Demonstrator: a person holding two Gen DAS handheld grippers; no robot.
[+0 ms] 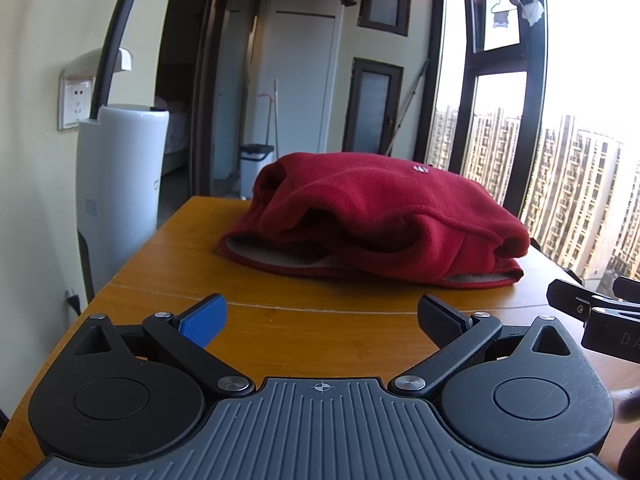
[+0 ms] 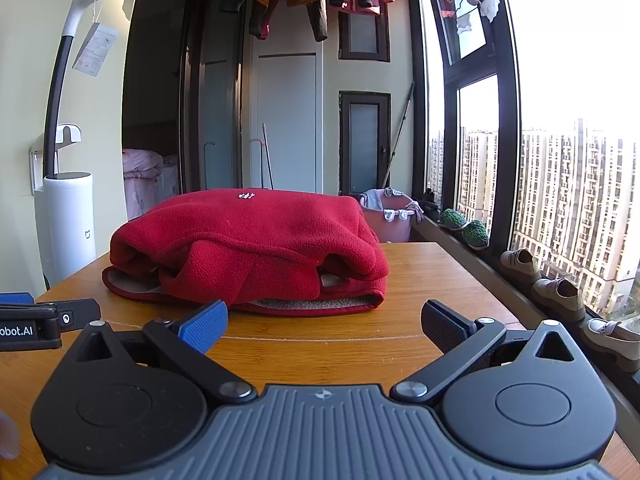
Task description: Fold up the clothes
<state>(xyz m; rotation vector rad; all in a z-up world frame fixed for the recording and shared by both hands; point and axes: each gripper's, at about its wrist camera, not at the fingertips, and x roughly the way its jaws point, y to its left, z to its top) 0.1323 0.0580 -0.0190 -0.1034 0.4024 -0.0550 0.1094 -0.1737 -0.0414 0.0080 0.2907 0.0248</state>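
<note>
— Where is the red fleece (image 1: 372,216)?
— Folded on the wooden bench (image 1: 192,240), ahead of both claws.
— And the claws?
— Left claw (image 1: 322,322) and right claw (image 2: 324,326) both stand wide, holding nothing.

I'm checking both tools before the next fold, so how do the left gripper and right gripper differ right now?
Little separates them. The left gripper sits toward the red fleece's left end; the right gripper faces its front hem more squarely. Both are open, empty, short of the fleece, above the wooden table.

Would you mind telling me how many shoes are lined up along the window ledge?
3 beige shoes on the ledge right of the table: farthest, middle, nearest, partly hidden by the right gripper. More may be hidden.
</note>
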